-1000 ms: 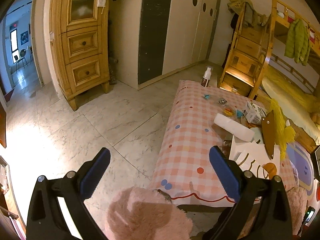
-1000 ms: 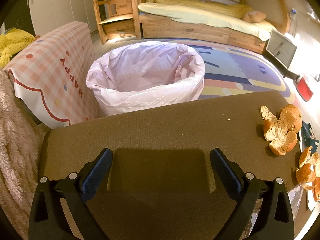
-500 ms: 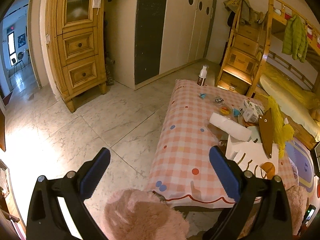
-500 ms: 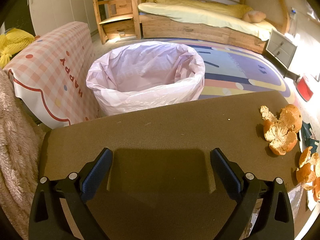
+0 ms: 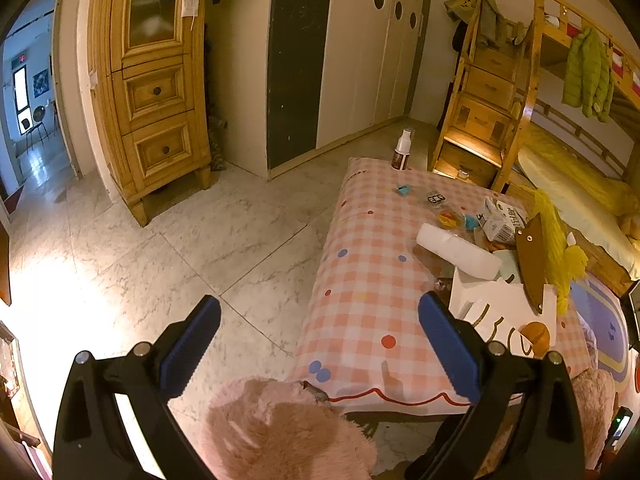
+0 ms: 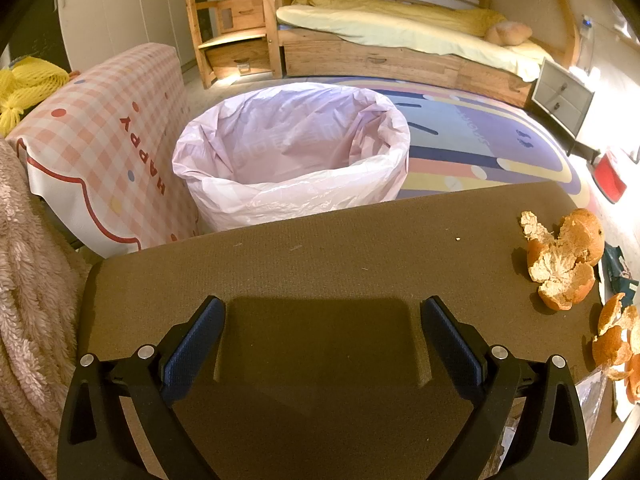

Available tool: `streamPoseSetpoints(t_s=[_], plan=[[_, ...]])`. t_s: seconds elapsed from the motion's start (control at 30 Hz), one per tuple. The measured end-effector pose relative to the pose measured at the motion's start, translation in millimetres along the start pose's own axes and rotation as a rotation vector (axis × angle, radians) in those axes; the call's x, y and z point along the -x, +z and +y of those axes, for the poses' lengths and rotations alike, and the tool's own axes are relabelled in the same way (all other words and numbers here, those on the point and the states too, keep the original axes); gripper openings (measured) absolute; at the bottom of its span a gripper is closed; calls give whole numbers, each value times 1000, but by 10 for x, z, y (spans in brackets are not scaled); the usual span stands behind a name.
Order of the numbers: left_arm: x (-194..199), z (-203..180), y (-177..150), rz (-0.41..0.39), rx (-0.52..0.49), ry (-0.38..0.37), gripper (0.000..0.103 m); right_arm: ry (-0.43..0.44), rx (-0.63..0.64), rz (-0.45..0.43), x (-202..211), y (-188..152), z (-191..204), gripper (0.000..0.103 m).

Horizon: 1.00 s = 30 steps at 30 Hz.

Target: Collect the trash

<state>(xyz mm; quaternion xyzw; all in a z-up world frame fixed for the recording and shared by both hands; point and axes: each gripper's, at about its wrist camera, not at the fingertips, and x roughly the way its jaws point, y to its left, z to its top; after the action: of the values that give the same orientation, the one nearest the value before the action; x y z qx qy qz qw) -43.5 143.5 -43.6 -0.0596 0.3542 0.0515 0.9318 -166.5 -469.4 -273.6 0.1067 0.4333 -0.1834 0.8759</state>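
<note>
Right claw (image 6: 322, 334) is held spread and empty over the brown bench (image 6: 340, 248), unmoved over the last second. Left claw (image 5: 320, 338), also spread and empty, has been panned slightly across the checked bench (image 5: 360, 272). Orange peel (image 6: 562, 262) is left at the right edge; lined bin (image 6: 292, 160) is just beyond. No pickup started.

Matt brown felt-like worktop (image 6: 320, 264) beneath the jaws; thin, crinkled, glossy pink plastic bin liner (image 6: 292, 152) beyond them; dry, rough orange peel (image 6: 560, 264) to their right; fluffy pink fleece (image 6: 28, 280) to their left; glossy marble-look floor tiles (image 5: 224, 236) and varnished wood cabinet (image 5: 152, 92) ahead.
</note>
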Motion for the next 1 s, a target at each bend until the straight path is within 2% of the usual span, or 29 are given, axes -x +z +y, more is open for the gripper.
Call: streamPoseSetpoints(t_s=[1.0], plan=[[-45, -52, -6, 14, -6, 5, 96, 0, -1, 0, -1, 0, -5, 97]])
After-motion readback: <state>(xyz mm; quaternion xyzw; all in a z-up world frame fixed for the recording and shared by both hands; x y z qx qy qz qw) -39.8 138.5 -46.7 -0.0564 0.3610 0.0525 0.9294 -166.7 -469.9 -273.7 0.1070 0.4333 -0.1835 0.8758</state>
